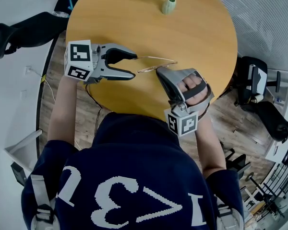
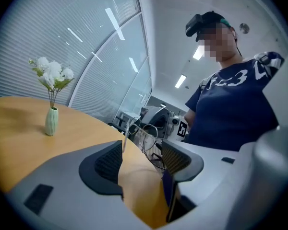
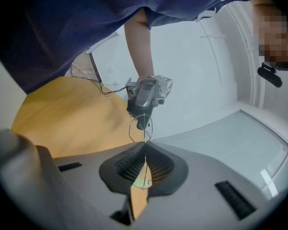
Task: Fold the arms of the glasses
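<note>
Head view: one pair of glasses [image 1: 158, 59], one vase [image 1: 168, 5], two claws (left claw [image 1: 133, 66] apart, right claw [image 1: 159, 71] clamped on them).

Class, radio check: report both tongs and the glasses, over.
Left tongs open. Right tongs shut on glasses. Vase far off, nothing in the way.
</note>
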Motion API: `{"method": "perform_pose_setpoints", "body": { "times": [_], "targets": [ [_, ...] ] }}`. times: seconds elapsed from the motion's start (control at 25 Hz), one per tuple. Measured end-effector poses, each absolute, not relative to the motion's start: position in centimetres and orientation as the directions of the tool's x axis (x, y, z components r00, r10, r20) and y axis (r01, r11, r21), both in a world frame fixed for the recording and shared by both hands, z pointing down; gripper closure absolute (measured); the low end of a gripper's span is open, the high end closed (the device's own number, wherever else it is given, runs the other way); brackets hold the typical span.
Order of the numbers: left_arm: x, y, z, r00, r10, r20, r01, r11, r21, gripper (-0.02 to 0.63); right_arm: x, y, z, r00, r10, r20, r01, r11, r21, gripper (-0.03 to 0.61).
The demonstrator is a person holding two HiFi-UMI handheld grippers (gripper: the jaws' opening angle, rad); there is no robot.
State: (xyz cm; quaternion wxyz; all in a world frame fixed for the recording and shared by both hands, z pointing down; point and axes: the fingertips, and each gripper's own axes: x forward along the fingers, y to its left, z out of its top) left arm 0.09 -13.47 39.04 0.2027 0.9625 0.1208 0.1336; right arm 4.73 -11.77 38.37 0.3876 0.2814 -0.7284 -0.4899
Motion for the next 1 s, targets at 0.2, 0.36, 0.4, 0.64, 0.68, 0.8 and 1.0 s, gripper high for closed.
{"method": "perform_pose_setpoints", "body": {
  "times": [0.2,0.36,0.4,0.64,0.68,0.8,1.0],
  "targets": [
    [1.6,-11.2,38.3,0.919,0.344,0.191,0.244,-0.879,0.411,0.367,4.9,-12.2,38.8,-0.517,-0.799,0.308,-0.037,0.381,0.924,0.55],
    [1.7,-10.9,38.6,0.927,0.333,0.173,0.233,-0.873,0.429,0.367,5.0,-12.5,39.4,-0.511,-0.795,0.327,-0.044,0.404,0.914,0.549],
    [1.6,-11.1,38.9,0.933,0.315,0.174,0.215,-0.876,0.433,0.367,5.0,-12.6,39.6,-0.51,-0.793,0.333,-0.047,0.413,0.91,0.549],
    [-0.4,-14.3,42.6,0.949,0.033,0.314,-0.073,-0.945,0.319,0.411,6.4,-14.3,43.3,-0.452,-0.769,0.452,-0.105,0.55,0.829,0.549],
    [-0.6,-14.7,43.3,0.941,-0.013,0.338,-0.119,-0.948,0.296,0.452,6.7,-14.8,44.3,-0.437,-0.759,0.482,-0.119,0.58,0.806,0.549],
    [-1.2,-15.3,44.9,0.916,-0.122,0.383,-0.228,-0.942,0.245,0.542,7.3,-16.2,47.2,-0.393,-0.719,0.574,-0.154,0.667,0.729,0.549],
    [-2.3,-17.2,46.2,0.861,-0.334,0.385,-0.431,-0.88,0.201,0.588,7.8,-18.3,51.8,-0.356,-0.612,0.706,-0.252,0.791,0.558,0.549]
  ]
}}
